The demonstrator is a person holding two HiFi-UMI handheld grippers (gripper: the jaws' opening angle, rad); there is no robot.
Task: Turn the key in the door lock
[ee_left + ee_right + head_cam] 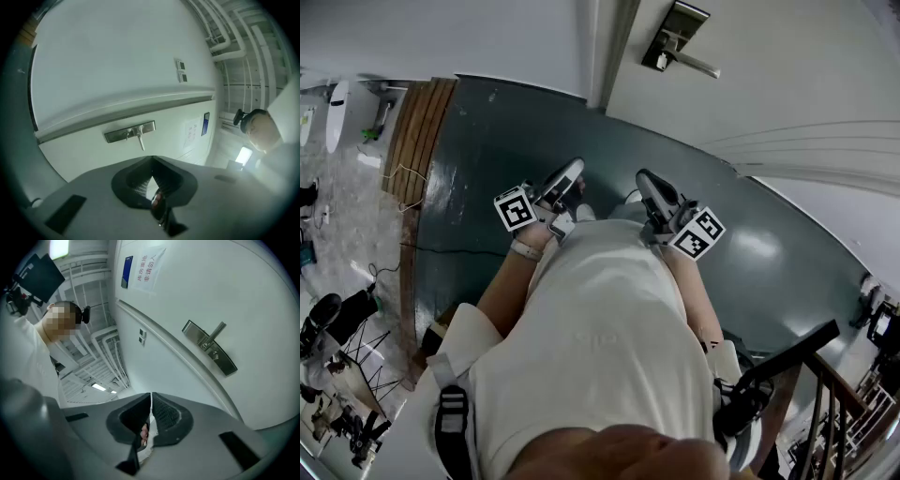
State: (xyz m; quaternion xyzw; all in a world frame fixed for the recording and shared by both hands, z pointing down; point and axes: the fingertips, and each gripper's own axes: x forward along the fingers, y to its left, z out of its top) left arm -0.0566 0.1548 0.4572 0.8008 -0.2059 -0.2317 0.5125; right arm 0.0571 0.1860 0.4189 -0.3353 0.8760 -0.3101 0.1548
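Note:
The door lock is a metal plate with a lever handle on the pale door, at the top of the head view. In the left gripper view the lock plate lies ahead, and a small key-like stub sticks out beside the lever. The right gripper view shows the same plate up and to the right. My left gripper and right gripper are held close to the person's chest, well short of the door. Both are shut and hold nothing; their tips meet in the left gripper and right gripper views.
A paper notice and a blue card are fixed on the door beside the lock. The floor is dark green, with a wooden strip at the left. A stair railing stands at the lower right, and equipment clutters the left edge.

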